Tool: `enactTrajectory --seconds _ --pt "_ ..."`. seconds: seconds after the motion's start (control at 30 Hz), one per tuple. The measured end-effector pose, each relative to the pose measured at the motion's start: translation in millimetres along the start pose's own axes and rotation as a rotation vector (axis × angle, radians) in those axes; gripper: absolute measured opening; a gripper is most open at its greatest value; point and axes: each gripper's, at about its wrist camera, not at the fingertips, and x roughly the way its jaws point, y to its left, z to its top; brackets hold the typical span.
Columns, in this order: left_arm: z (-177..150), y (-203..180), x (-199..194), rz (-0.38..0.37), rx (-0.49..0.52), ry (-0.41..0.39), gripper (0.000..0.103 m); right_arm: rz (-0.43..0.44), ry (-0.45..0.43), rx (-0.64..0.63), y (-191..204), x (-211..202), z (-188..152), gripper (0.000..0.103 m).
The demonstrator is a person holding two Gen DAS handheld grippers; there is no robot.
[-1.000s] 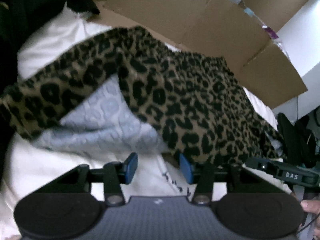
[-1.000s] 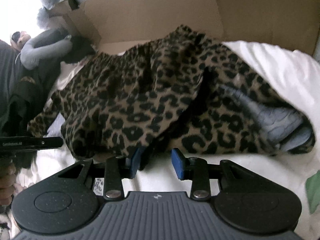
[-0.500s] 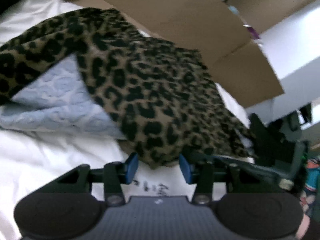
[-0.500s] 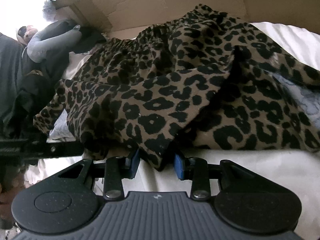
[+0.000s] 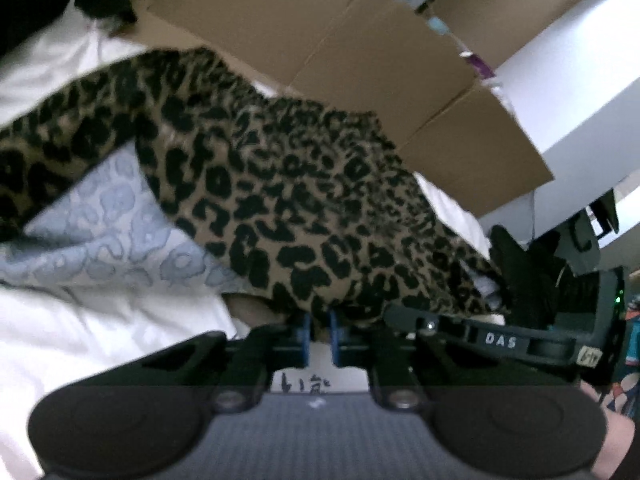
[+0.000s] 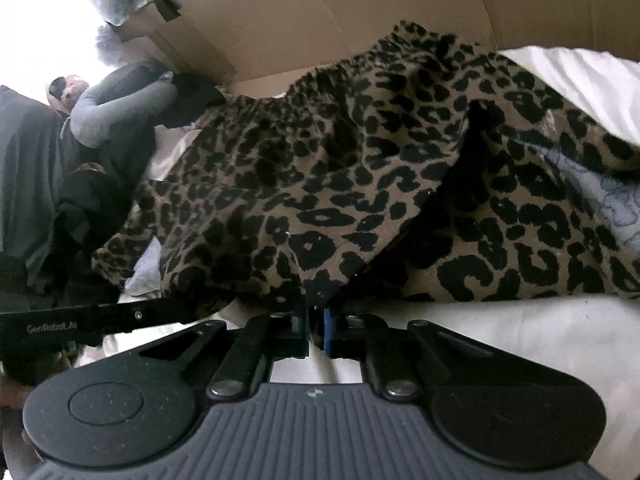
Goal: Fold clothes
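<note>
A leopard garment (image 5: 288,200) is spread in a loose heap on a white sheet (image 5: 80,340). Its near edge is pinched by both tools. The left gripper (image 5: 319,334) is closed on a fold of that edge, and the blue pads (image 5: 305,332) are pressed close together with cloth between them. The right gripper (image 6: 316,330) is closed the same way on another bit of the near edge, and its blue pads (image 6: 329,332) are almost touching through the cloth. In the left wrist view, the pale blue inside (image 5: 112,236) of the garment is shown where a flap is turned back on the left side. In the right wrist view, the same pale inside (image 6: 612,200) is seen at the far right, under a folded layer. Brown cardboard (image 5: 360,60) is stood along the far edge of the sheet, behind the garment. A bit of black writing (image 5: 304,388) is seen on the sheet just under the left gripper. The right gripper is also seen from the side at the right of the left wrist view, beside the garment's edge. At the far left of the right wrist view, a pile of dark and grey clothes (image 6: 80,140) is seen by the sheet. Part of a hand (image 5: 612,440) is seen at the lower right of the left wrist view.
</note>
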Motion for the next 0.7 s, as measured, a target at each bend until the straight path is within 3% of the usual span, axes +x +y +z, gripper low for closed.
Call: enactTrajectory --seconds 0.43,0.7 --pt "37.1 -45.2 -76.4 -0.026 0.159 -0.069 0.006 0.039 -0.046 -0.004 34.7 -61.7 -7.0 0.003" --pt "41.6 -72.9 -105.4 -0.026 0.286 -0.040 0.006 0.039 -0.076 -0.003 49.6 -101.4 -2.7 0.003"
